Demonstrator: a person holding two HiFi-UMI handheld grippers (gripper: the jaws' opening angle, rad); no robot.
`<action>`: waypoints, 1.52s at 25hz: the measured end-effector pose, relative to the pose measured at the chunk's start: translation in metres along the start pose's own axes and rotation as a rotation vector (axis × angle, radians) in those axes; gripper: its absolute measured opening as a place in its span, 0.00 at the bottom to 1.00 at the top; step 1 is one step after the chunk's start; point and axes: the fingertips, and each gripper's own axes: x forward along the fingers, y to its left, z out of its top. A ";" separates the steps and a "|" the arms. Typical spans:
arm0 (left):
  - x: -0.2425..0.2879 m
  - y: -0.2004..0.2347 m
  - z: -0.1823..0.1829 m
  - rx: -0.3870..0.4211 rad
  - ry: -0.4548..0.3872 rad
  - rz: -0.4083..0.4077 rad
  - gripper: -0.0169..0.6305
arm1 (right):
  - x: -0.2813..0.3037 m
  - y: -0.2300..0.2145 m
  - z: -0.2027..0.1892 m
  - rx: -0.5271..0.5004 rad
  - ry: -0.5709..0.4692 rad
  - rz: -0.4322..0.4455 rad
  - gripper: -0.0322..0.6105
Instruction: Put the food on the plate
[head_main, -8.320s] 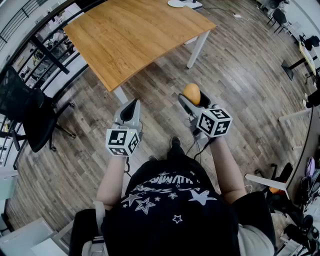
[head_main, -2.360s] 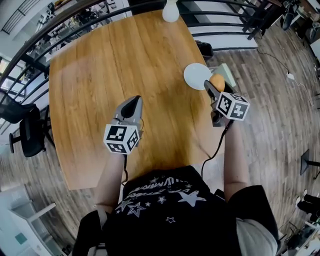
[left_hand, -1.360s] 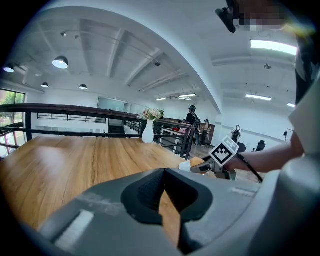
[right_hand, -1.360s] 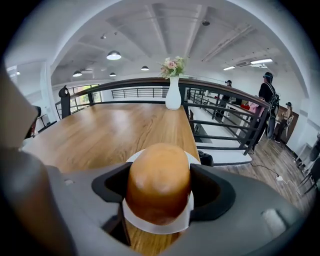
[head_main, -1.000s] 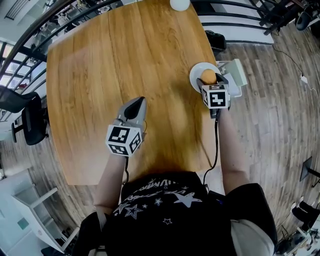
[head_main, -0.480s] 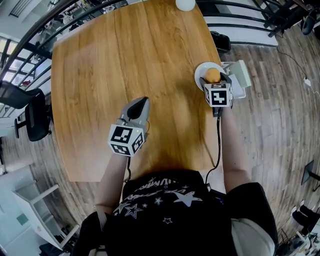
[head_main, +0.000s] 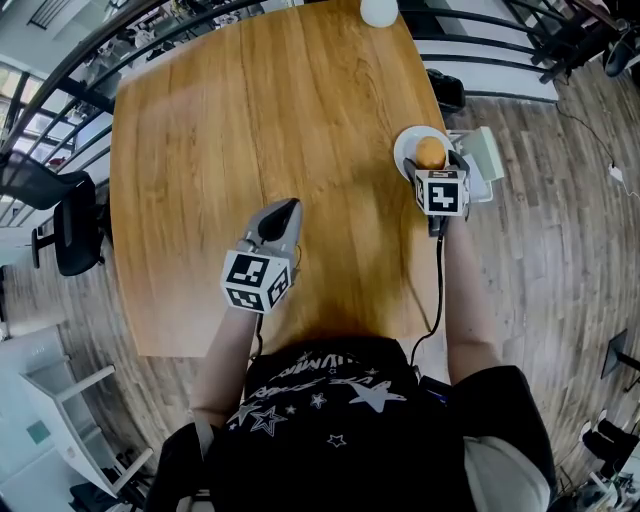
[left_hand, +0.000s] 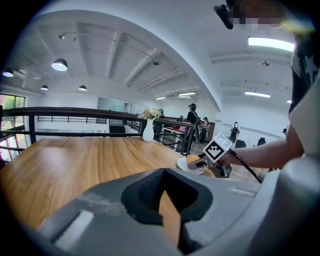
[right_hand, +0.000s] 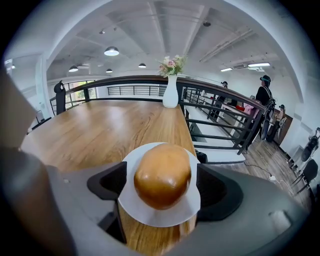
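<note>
Two grippers: one idle, one letting go.
Left gripper (head_main: 280, 212): jaws almost together, empty, parked over the light wooden table (head_main: 250, 120).
Round golden-brown bun (right_hand: 162, 175): resting on the small white plate (right_hand: 145, 212), delivered.
Right gripper (right_hand: 162, 190): jaws just opened wide, flanking the bun, pads clear.

In the head view, the plate (head_main: 403, 148) is largely covered by the bun (head_main: 430, 151) and the right gripper (head_main: 434, 168), whose jaws, just opened wider with the bun between them, are masked by its marker cube (head_main: 443, 192). The vase (head_main: 379, 10) is cut off by the top edge. A pale boxy thing (head_main: 488, 152) beside the plate, partly hidden by that gripper, cannot be identified.
</note>
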 end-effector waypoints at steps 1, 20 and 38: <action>-0.002 -0.001 -0.001 -0.002 -0.003 0.002 0.03 | -0.002 -0.001 -0.001 0.003 -0.003 -0.004 0.74; -0.075 0.041 -0.003 -0.043 -0.072 -0.013 0.03 | -0.086 0.032 0.010 0.089 -0.098 -0.125 0.74; -0.166 0.099 -0.030 -0.031 -0.124 -0.133 0.03 | -0.183 0.146 -0.013 0.223 -0.187 -0.224 0.65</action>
